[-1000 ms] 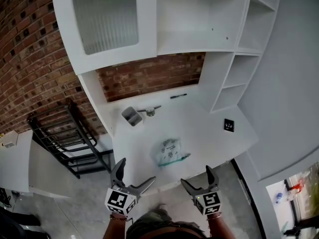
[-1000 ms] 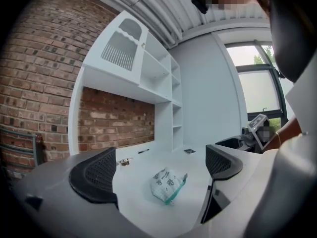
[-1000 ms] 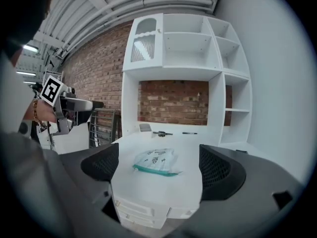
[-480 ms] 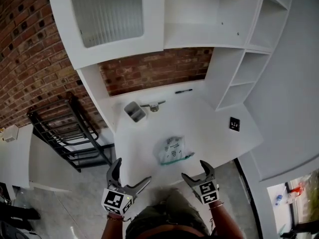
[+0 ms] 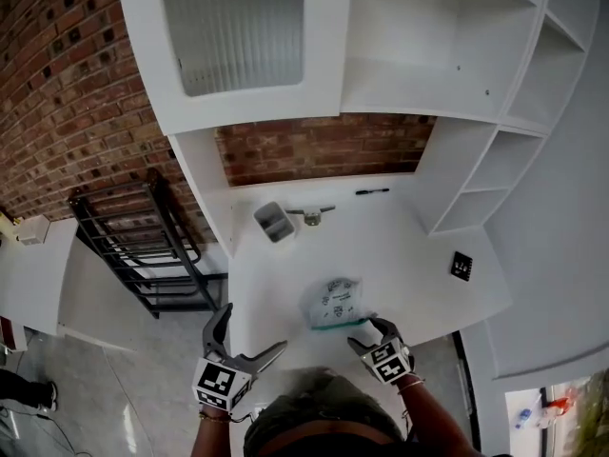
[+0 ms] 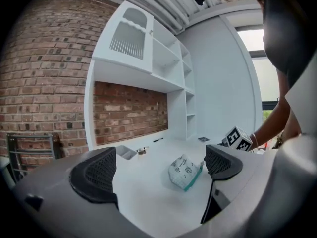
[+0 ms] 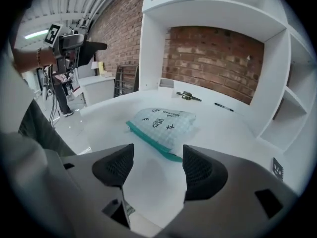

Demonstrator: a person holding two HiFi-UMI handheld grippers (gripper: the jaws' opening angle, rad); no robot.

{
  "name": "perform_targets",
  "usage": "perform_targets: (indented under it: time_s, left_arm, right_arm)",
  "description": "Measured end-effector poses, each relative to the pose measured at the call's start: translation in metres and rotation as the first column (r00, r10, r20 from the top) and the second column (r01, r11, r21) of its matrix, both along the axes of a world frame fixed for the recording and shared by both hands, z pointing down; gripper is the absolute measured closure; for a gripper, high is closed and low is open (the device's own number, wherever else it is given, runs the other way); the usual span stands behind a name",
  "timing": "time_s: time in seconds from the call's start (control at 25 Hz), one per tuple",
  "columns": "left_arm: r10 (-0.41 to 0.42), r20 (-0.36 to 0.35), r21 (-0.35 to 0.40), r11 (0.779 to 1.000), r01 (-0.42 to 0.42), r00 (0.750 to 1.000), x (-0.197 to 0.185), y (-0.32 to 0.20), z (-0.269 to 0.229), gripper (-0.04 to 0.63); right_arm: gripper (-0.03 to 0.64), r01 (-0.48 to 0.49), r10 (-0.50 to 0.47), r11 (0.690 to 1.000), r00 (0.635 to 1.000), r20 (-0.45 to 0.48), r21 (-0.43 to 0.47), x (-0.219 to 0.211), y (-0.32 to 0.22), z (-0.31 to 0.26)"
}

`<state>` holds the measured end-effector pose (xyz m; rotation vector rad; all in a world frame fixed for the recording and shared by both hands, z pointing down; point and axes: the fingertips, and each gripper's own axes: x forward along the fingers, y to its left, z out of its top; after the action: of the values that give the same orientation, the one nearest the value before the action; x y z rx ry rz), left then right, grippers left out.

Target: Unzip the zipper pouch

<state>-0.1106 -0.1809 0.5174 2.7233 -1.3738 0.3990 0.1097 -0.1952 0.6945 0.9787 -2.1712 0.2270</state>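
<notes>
The zipper pouch (image 5: 333, 301) lies on the white counter (image 5: 419, 255), a little below the middle of the head view, with its teal zipper edge along its lower side. The right gripper (image 5: 375, 334) is just below the right end of this edge. Its jaws have just been closing but stand half apart, with only bare counter between them and the pouch just ahead of them. The left gripper (image 5: 253, 330), at the lower left, is spread wide and empty, apart from the pouch.
</notes>
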Motion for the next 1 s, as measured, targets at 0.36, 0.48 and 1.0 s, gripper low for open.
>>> perform_targets:
  time_s: [0.36,0.48,1.0]
  left_arm:
    - [-0.089,0.094,0.007,0.996,0.088,0.992,-0.006,-0.008,0.004,0.032]
    - [-0.108,0.103,0.0,0.994,0.108,0.989,-0.007,-0.006,0.008,0.032]
    - [-0.187,-0.002,-0.025,0.982,0.187,0.982,-0.019,-0.016,0.008,0.032]
  right_arm:
    - [0.34,0.128,-0.131,0.988,0.991,-0.038,-0.088,-0.004,-0.032,0.022]
    - [0.387,0.156,-0.161,0.983,0.986,-0.045,-0.098,-0.006,-0.037,0.027]
    - [0.553,0.307,-0.321,0.941,0.943,-0.088,-0.142,-0.025,-0.038,0.036]
